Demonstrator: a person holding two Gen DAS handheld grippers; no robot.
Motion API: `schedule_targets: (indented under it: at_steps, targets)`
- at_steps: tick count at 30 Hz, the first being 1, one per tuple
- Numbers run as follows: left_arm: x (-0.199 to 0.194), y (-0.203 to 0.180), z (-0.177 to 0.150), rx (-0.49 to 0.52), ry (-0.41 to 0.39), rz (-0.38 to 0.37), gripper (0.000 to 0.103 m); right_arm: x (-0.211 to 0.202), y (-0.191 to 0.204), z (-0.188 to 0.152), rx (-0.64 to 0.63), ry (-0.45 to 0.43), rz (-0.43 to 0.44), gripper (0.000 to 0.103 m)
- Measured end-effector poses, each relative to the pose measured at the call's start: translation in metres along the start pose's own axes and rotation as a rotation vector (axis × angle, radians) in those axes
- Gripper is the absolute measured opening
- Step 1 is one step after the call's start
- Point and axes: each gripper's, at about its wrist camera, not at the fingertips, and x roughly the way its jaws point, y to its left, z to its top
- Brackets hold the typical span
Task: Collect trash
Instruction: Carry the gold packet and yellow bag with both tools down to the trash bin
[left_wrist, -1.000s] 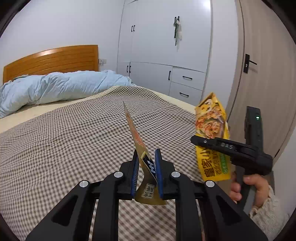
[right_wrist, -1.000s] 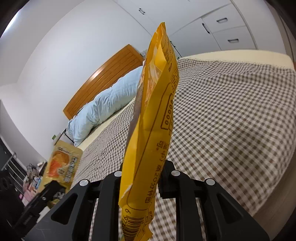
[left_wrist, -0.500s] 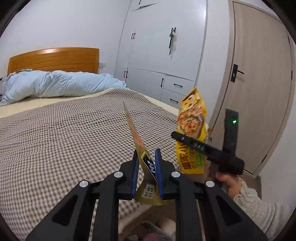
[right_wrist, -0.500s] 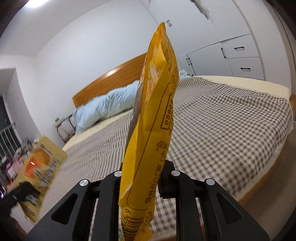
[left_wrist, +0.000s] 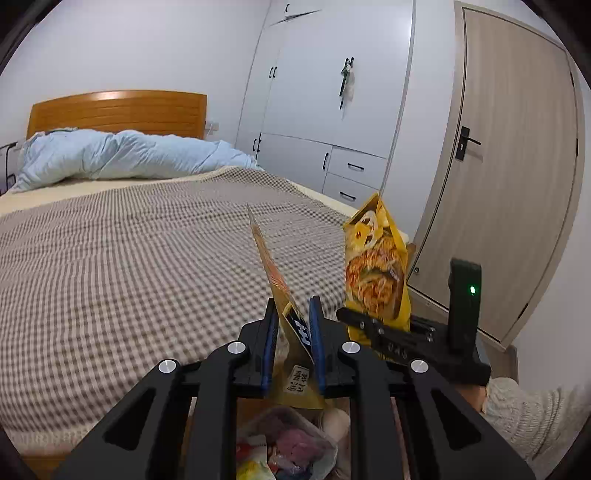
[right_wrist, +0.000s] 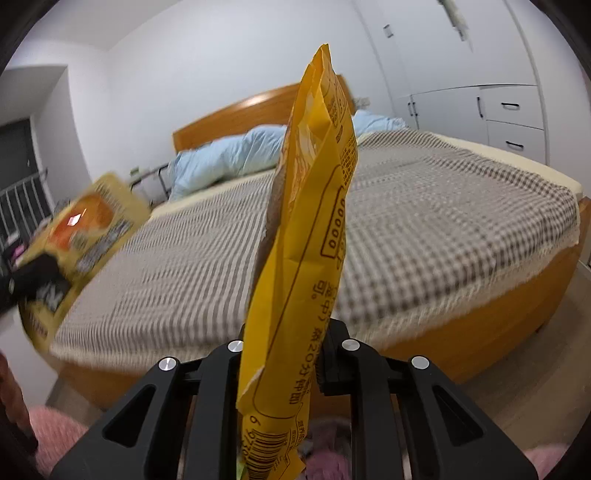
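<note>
Yellow wrapper (right_wrist: 306, 258) clamped in right gripper (right_wrist: 291, 354) past bed edge (right_wrist: 461, 295).

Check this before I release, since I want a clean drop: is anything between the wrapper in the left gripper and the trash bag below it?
Nothing visible: the wrapper hangs directly over the open trash bag.

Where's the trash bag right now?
In the left wrist view the trash bag sits at the bottom centre, directly under the left claw and its wrapper, beside the bed's foot.
</note>
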Motion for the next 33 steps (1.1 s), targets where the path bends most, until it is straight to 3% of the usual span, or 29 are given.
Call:
schedule_targets:
  at_steps: [11,22,33]
  targets:
    - [-0.003,0.014,-0.053,-0.045,0.029,0.016,0.015,-0.004,0.015,-0.060,-0.041,0.142,-0.004,0.017]
    - [0.005,0.029,-0.106,-0.111,0.083,-0.011,0.014,-0.002,0.018,-0.098,-0.052,0.255,-0.029,0.017]
    - [0.022,0.054,-0.152,-0.174,0.213,0.029,0.014,0.020,0.013,-0.132,-0.025,0.381,-0.014,0.017]
